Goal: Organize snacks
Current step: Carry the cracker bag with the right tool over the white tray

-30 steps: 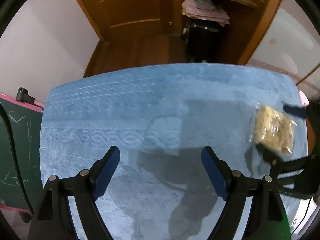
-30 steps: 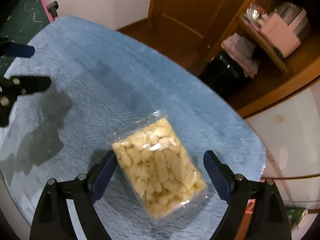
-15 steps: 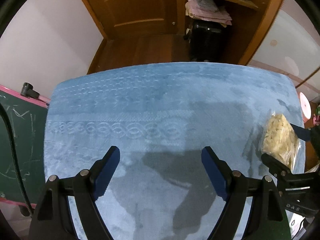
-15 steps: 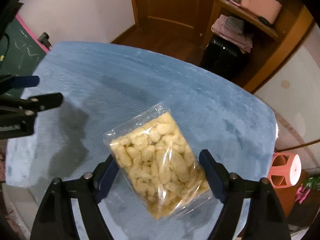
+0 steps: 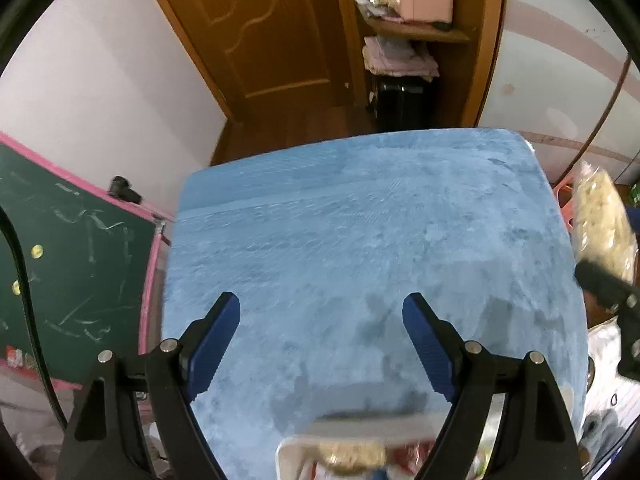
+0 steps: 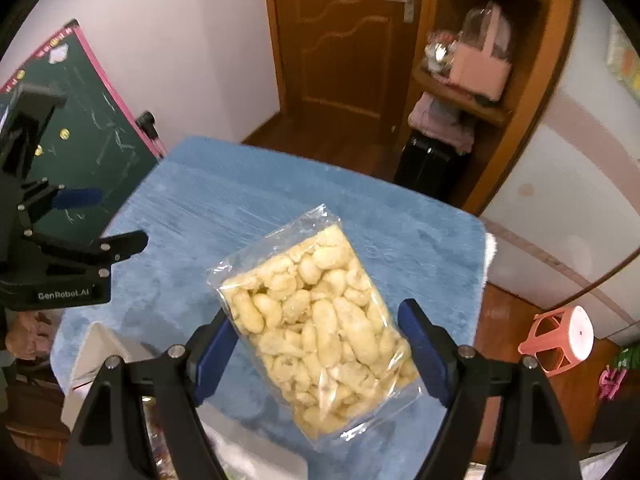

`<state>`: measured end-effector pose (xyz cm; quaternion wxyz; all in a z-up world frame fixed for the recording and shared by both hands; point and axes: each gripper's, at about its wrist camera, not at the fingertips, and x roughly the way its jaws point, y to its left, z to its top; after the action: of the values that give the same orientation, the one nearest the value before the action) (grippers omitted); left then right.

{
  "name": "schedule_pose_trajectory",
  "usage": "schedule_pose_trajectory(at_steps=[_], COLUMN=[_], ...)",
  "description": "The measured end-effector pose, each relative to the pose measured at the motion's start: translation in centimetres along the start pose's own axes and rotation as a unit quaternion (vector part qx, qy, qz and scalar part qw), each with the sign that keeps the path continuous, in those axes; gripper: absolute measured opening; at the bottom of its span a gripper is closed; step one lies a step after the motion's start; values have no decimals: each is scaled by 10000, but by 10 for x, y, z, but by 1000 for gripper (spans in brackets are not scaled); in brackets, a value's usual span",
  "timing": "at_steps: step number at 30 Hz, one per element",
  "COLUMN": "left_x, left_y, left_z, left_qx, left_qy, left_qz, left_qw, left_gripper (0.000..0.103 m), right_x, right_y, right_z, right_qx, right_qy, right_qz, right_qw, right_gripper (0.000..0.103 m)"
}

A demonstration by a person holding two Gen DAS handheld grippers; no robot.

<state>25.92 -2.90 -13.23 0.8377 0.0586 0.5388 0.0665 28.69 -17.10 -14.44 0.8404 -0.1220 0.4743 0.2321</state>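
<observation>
**Right tool carrying the snack bag; left tool empty**

Right tool holds the clear snack bag of pale puffed pieces between its blue pads. The jaws stand wide, matching the bag's width, and both pads appear to press its long sides. The bag seems raised off the counter, its sealed top edge pointing toward 12 o'clock. Judgement: a side grip of this kind spreads the load across a soft pouch and keeps its contents uncrushed during transport.

Left tool has its jaws spread apart with nothing between them. It hovers over the blue-covered counter, apparently kept clear so the carrying tool can pass.

At 6 o'clock in the left wrist view, a white tray holding blurred packaged items sits at the counter's near edge. Judgement: this is the probable destination for the bag. In the same view, the bag appears at 3 o'clock, beyond the counter's right edge.

Farther out stand a green chalkboard at 9 o'clock, a wooden door at 12 o'clock, and a pink stool on the floor at 3 o'clock in the right wrist view.
</observation>
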Motion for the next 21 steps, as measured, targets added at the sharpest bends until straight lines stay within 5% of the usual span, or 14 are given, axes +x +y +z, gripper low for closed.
schedule_pose_trajectory(at_steps=[12, 21], left_x=[-88, -105], left_y=[12, 25], left_z=[-88, -177], left_qx=[-50, -174], left_qy=[-348, 7], left_qz=[14, -104], left_qw=[9994, 9998], left_gripper=[83, 83], right_x=[-106, -135], right_y=[45, 84], right_z=[-64, -119], right_qx=[-67, 110], right_qy=[-549, -456], right_qz=[-60, 326], right_qw=[9984, 9984], right_gripper=[80, 80])
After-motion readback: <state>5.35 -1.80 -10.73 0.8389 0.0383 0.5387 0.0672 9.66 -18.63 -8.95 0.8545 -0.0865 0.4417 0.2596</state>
